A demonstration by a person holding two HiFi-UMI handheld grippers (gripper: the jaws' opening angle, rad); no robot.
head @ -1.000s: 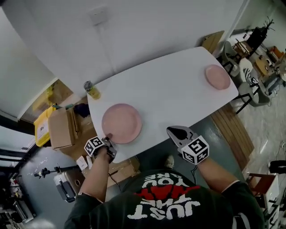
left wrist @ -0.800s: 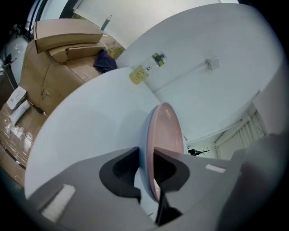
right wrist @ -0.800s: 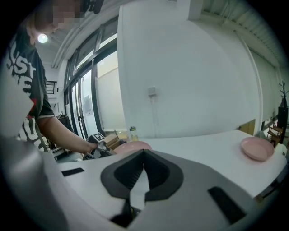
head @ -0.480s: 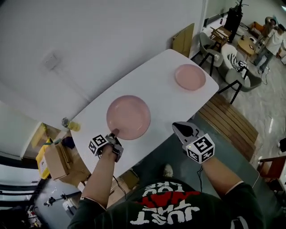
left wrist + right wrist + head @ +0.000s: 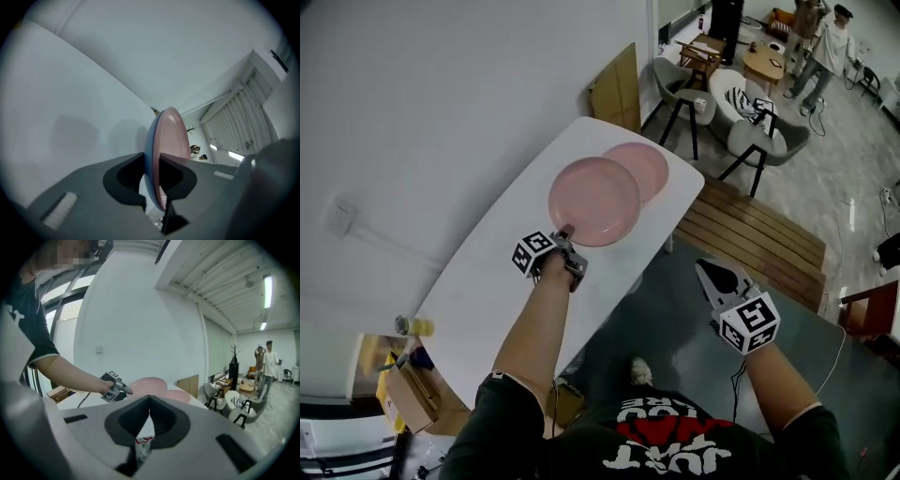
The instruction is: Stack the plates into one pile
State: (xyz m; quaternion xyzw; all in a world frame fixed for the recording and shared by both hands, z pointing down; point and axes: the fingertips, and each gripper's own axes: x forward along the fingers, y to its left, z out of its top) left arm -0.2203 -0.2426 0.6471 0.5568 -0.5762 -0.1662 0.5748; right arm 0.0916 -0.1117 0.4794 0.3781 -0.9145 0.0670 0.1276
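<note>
The left gripper is clamped on the near rim of the larger pink plate. That edge grip makes sense to me: it leaves the underside free, so the plate can be lowered flat onto the other one. The plate juts out ahead of the gripper, lifted off the table, its far edge overlapping the smaller pink plate that lies at the table's far end. The right gripper hangs off the table's side, jaws together on nothing, well apart from both plates.

Head cam steeply down, 2 gripper cams along jaws; common: plate
</note>
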